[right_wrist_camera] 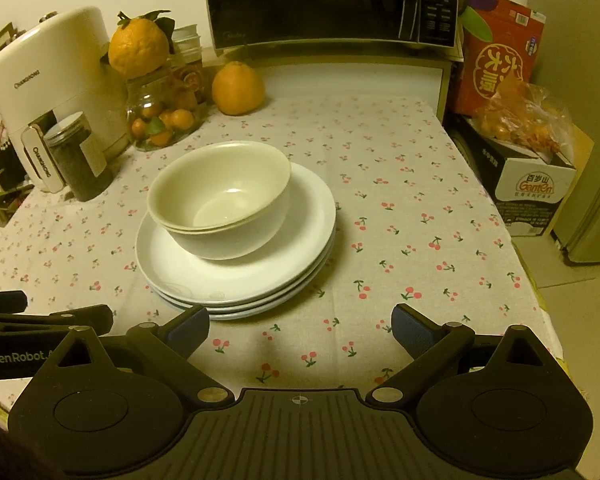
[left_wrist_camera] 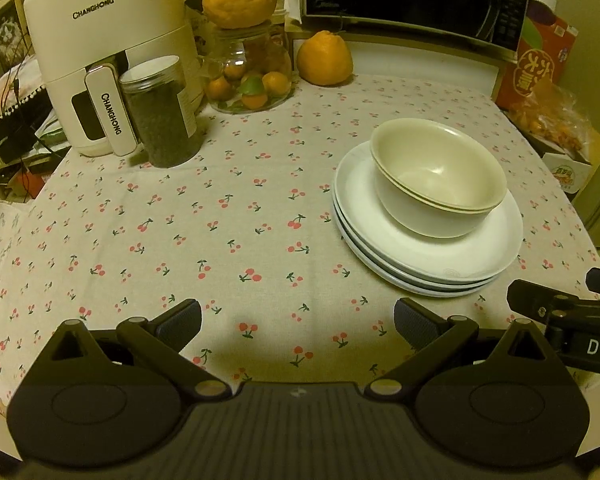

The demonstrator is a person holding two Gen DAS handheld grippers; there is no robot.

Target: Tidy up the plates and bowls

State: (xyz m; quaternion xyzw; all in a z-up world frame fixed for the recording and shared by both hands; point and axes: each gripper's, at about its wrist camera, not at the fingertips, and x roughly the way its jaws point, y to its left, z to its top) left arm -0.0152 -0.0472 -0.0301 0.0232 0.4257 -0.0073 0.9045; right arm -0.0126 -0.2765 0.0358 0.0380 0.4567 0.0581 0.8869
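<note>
Two nested cream bowls (left_wrist_camera: 440, 176) sit on a stack of three white plates (left_wrist_camera: 440, 264) on the cherry-print tablecloth (left_wrist_camera: 220, 220), right of centre in the left wrist view. In the right wrist view the bowls (right_wrist_camera: 220, 200) and plates (right_wrist_camera: 236, 276) lie left of centre. My left gripper (left_wrist_camera: 298, 322) is open and empty, near the front edge, left of the stack. My right gripper (right_wrist_camera: 300, 326) is open and empty, just in front of and right of the stack. Each gripper shows at the other view's edge.
At the back left stand a white Changhong appliance (left_wrist_camera: 100, 40), a dark jar (left_wrist_camera: 160, 112) and a glass jar of small citrus (left_wrist_camera: 252, 76) with an orange on top. Another orange (left_wrist_camera: 324, 58), a microwave (right_wrist_camera: 328, 0) and boxes (right_wrist_camera: 500, 52) line the back and right.
</note>
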